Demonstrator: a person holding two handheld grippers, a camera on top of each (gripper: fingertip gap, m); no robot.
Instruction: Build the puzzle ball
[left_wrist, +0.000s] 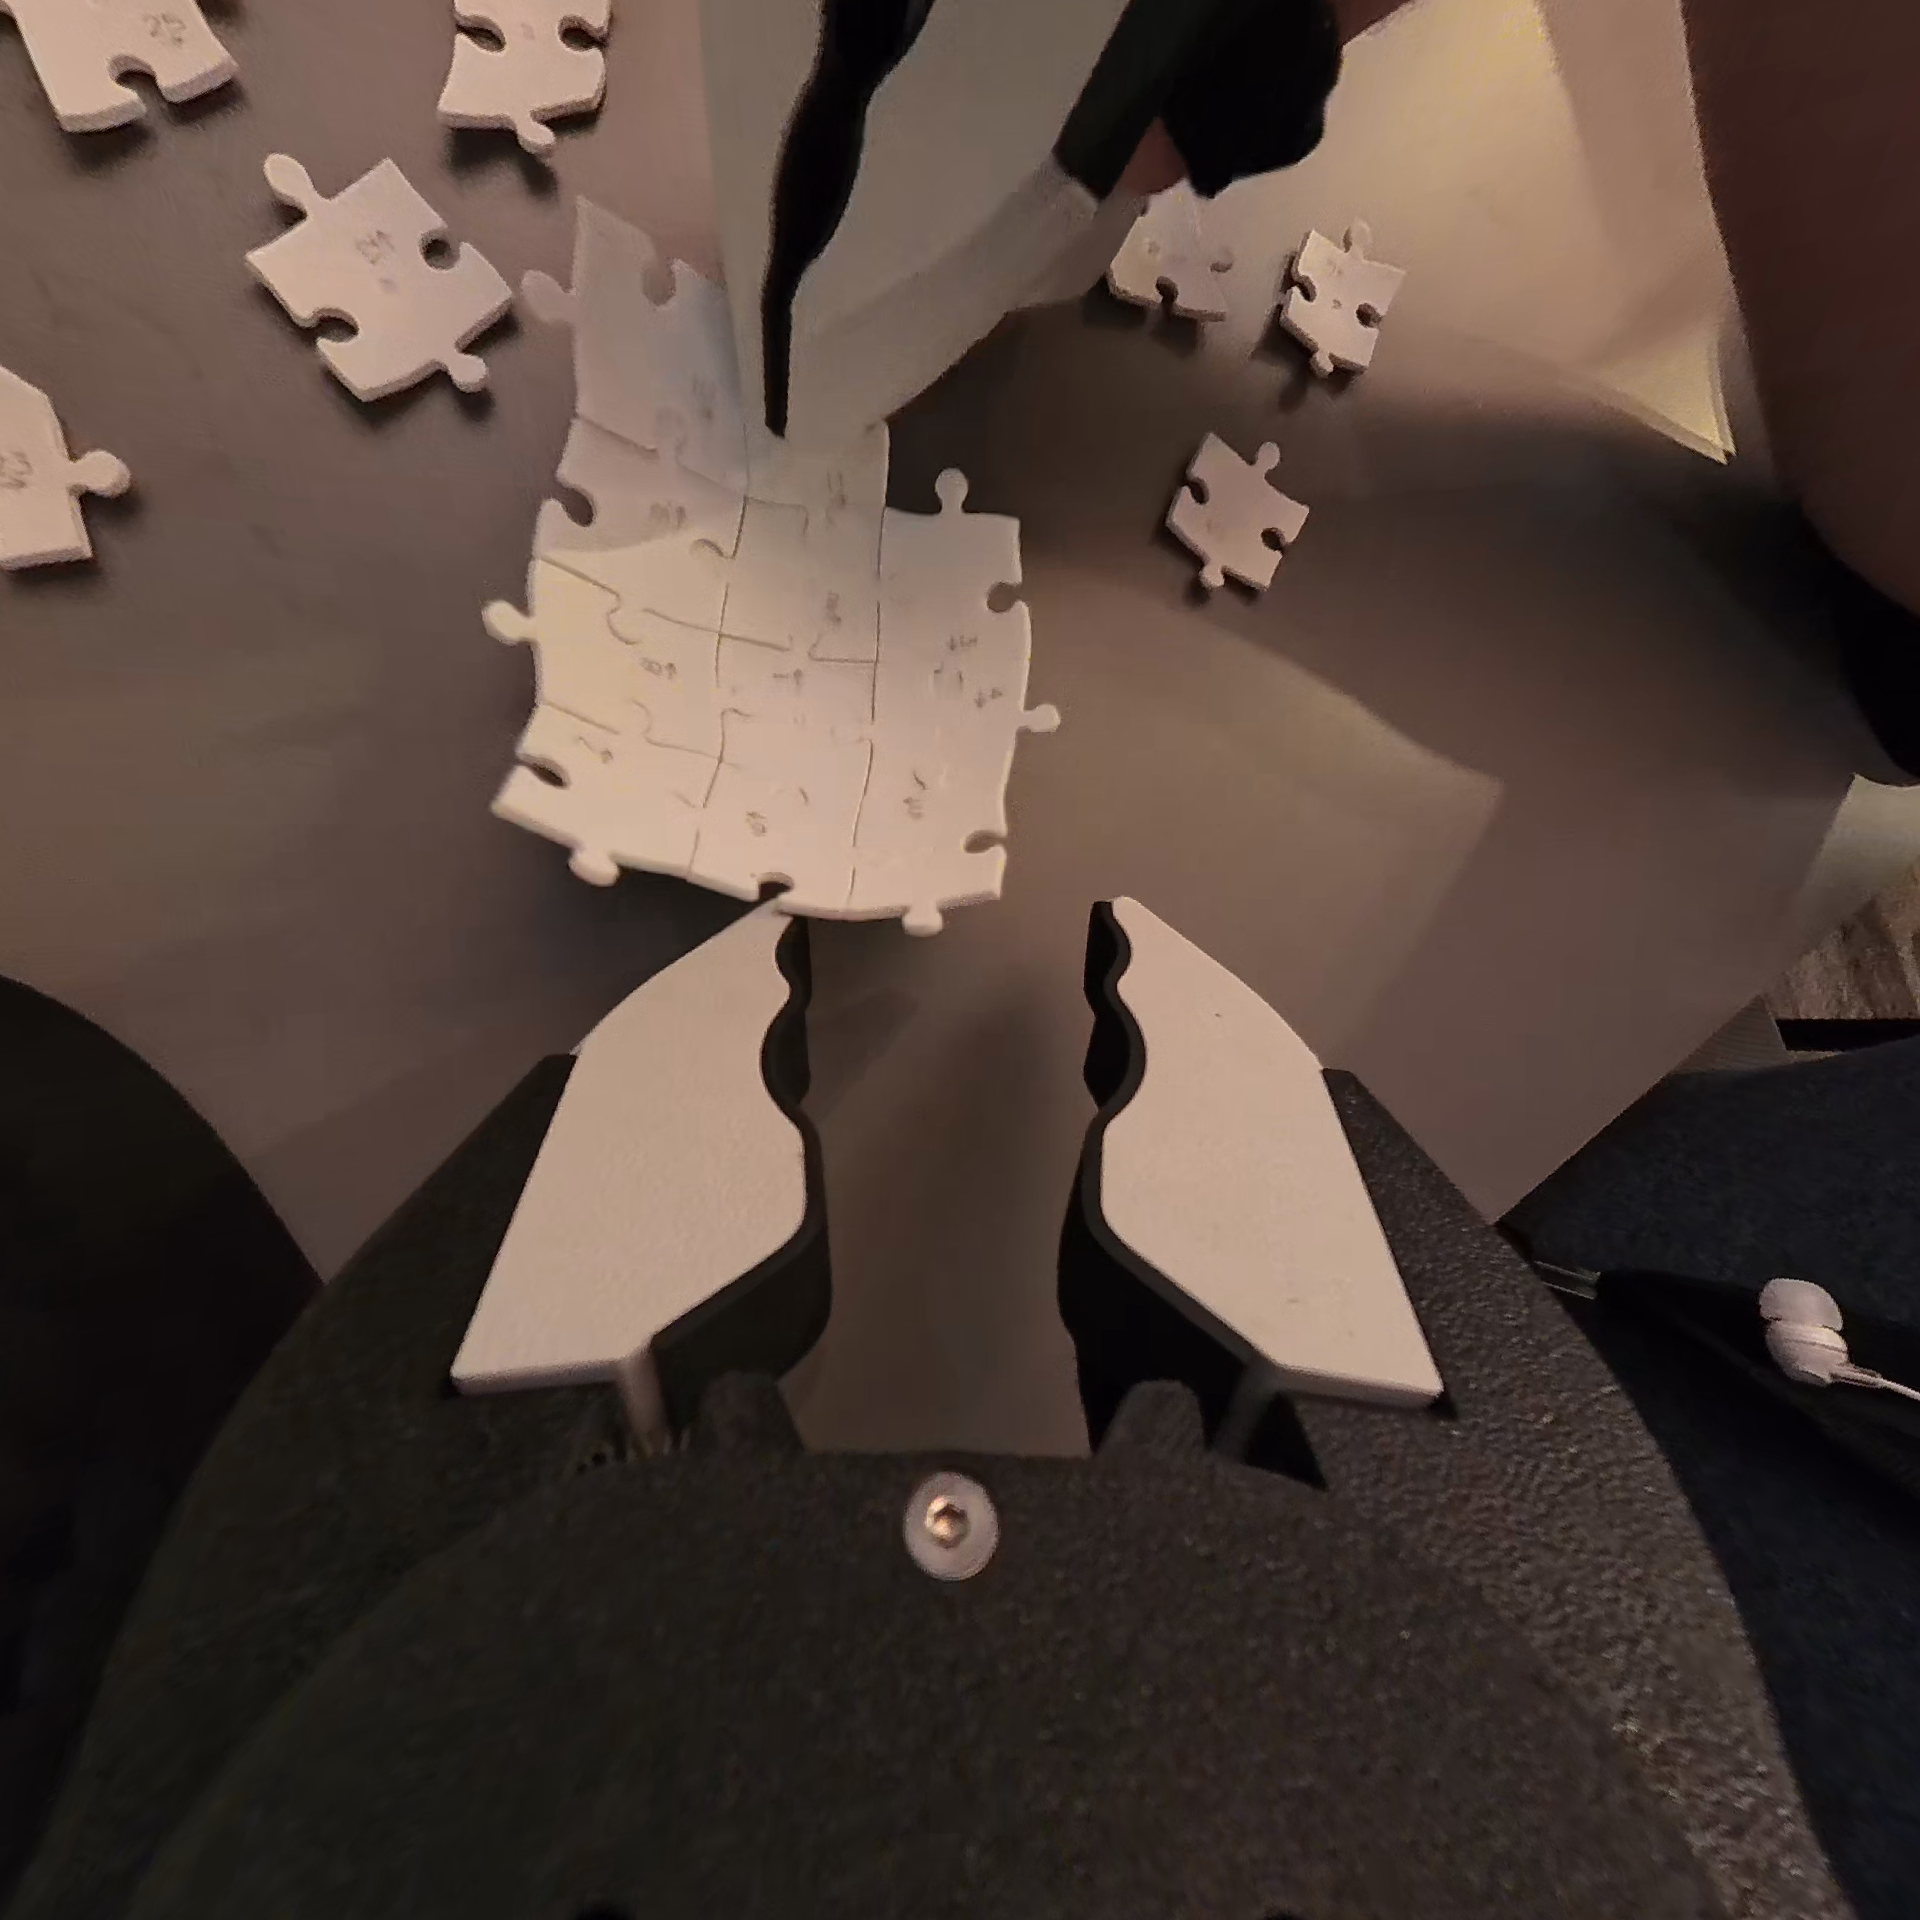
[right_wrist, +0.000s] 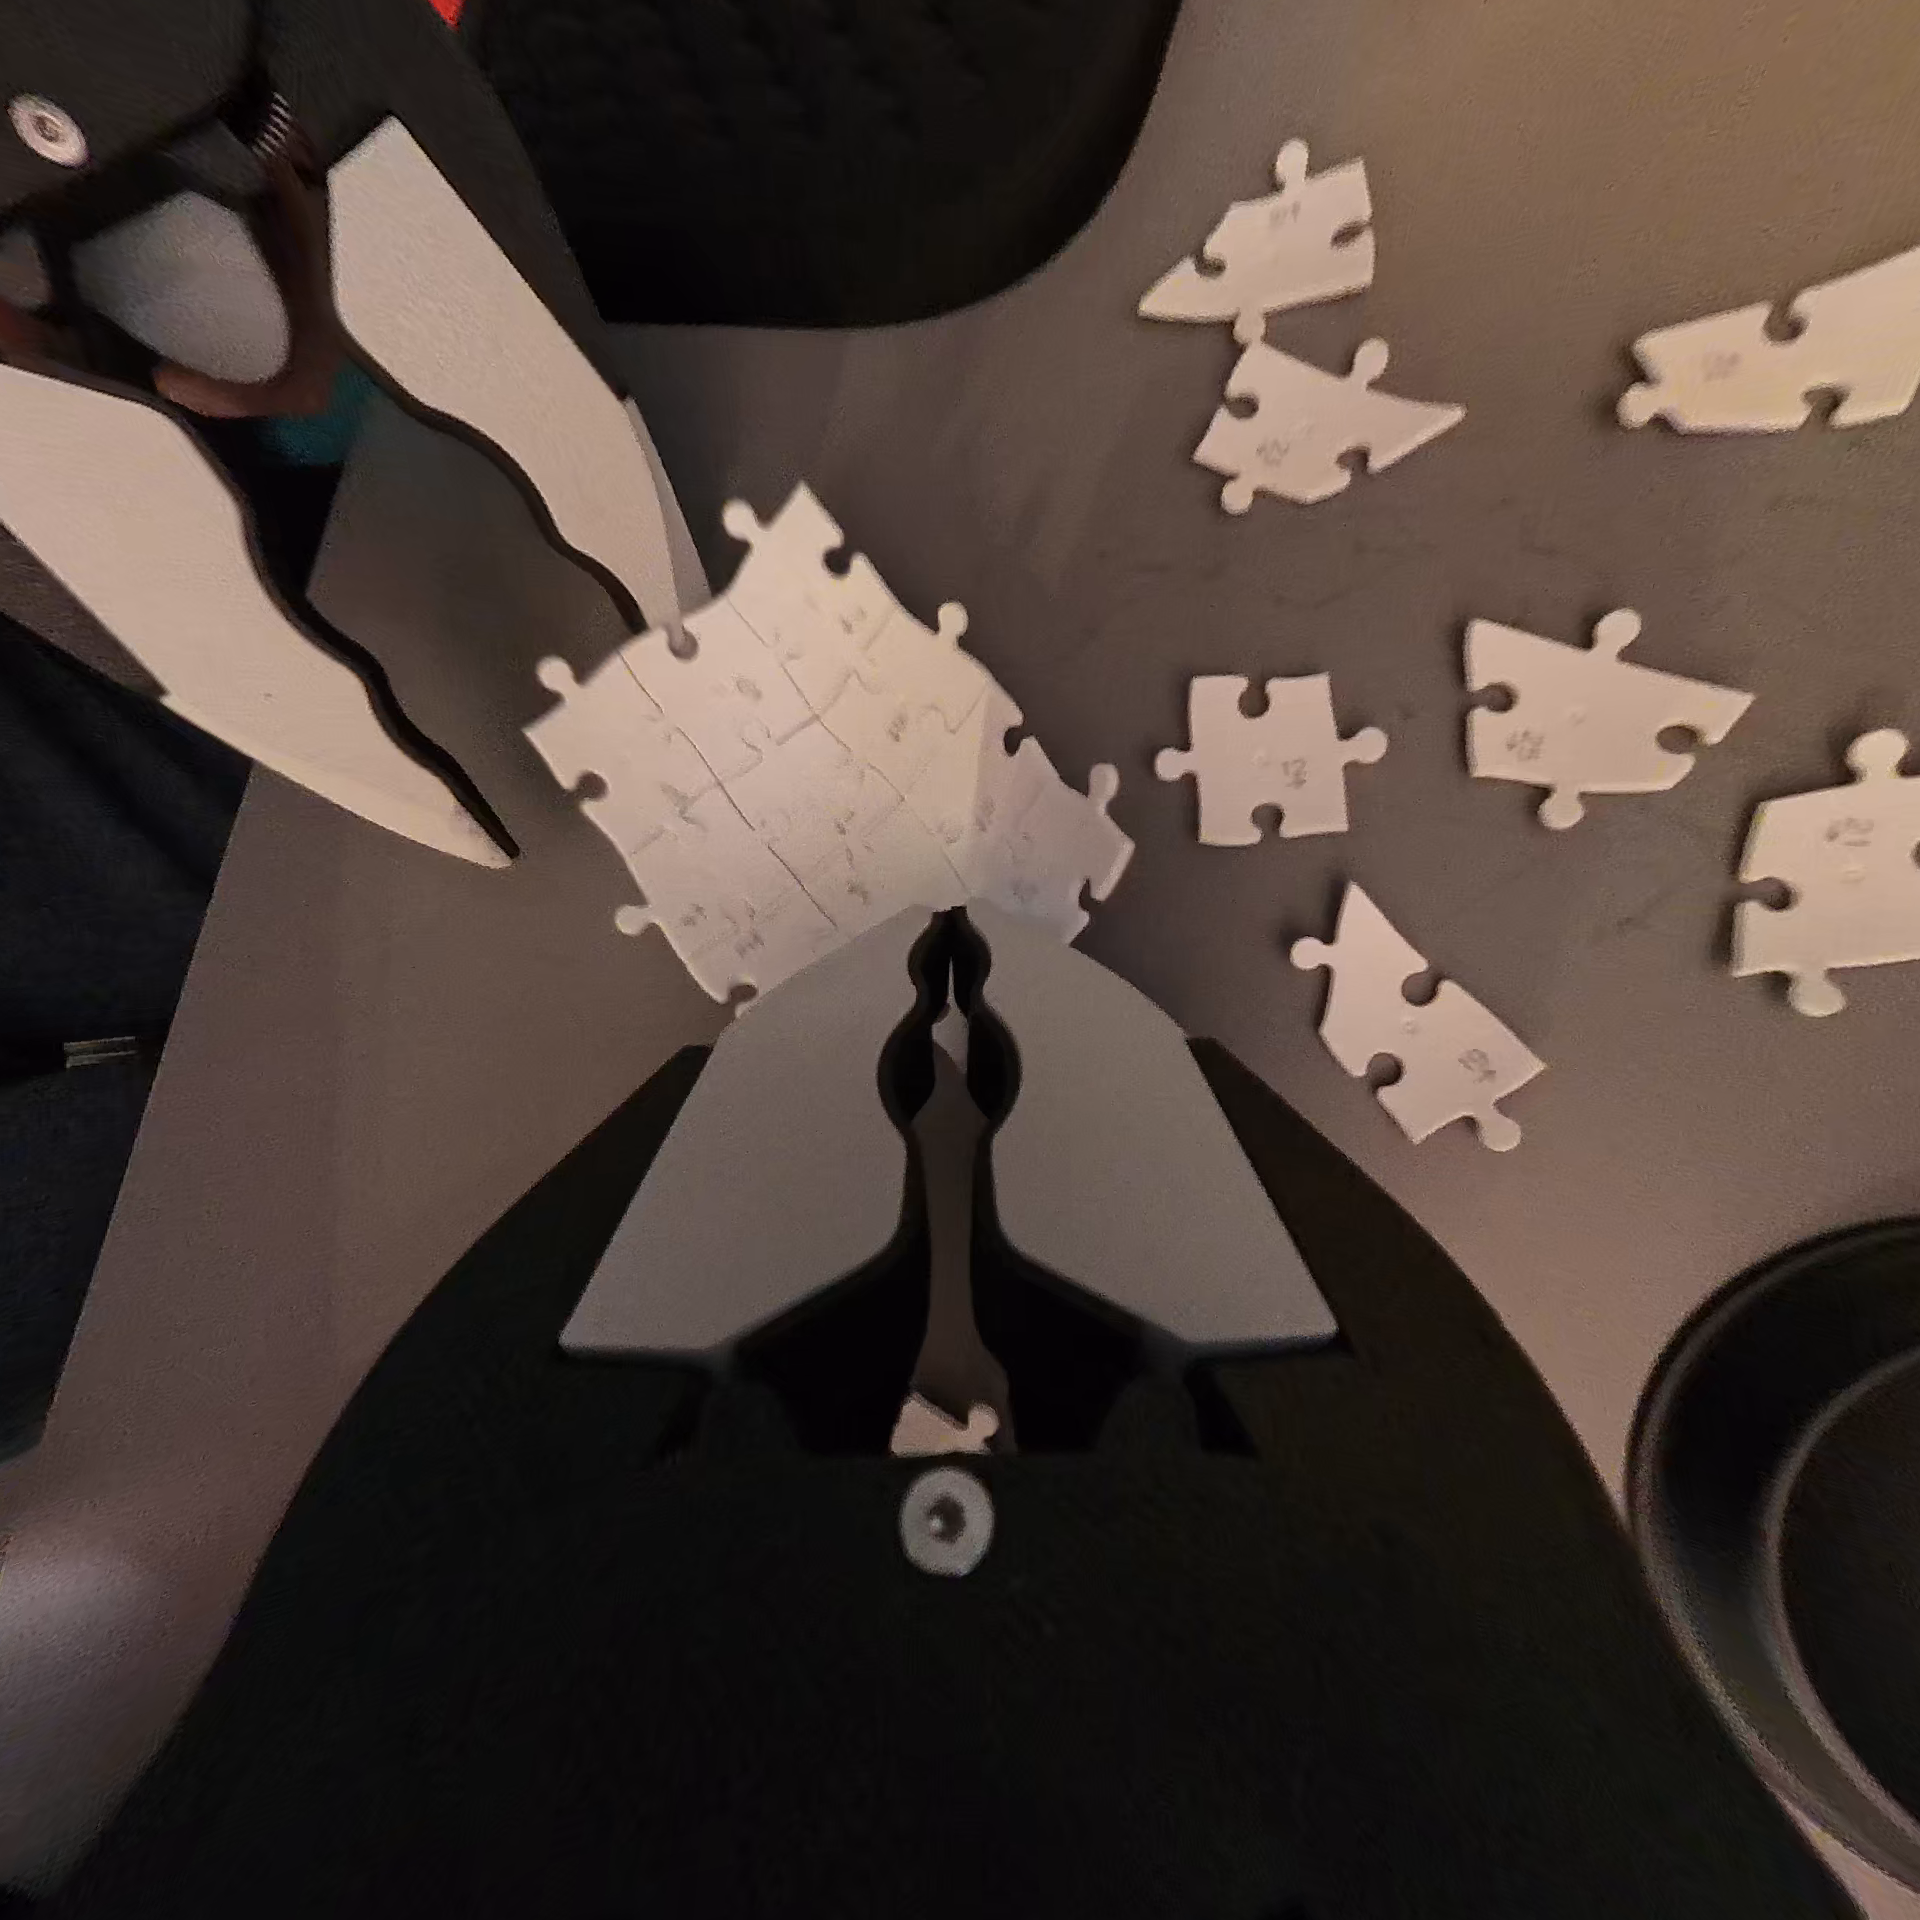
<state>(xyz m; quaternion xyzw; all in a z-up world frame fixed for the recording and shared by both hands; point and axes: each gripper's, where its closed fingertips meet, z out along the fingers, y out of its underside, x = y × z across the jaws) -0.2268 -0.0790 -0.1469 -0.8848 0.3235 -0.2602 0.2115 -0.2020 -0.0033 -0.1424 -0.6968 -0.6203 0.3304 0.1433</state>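
Grey table (right_wrist: 1039, 416) carries everything. Round black container (right_wrist: 1683, 1455) sits at the lower right of the right wrist view; its inside is too dark to tell what it holds.

Two grippers. Right gripper (right_wrist: 951, 935) is clamped tight on one edge of the assembled puzzle panel (right_wrist: 821, 769), carrying it curved and lifted over the table. Left gripper (left_wrist: 940, 920) is spread wide, nothing between its fingers, with one fingertip (left_wrist: 764, 920) touching the panel's near edge.

One joined panel, roughly a dozen white pieces; exact count unclear from the blur.

Loose pieces (right_wrist: 1268, 753): seven are countable in the right wrist view, lying flat and apart on the table, to the right of the panel. One more small white piece (right_wrist: 940, 1429) shows under the right gripper's body.
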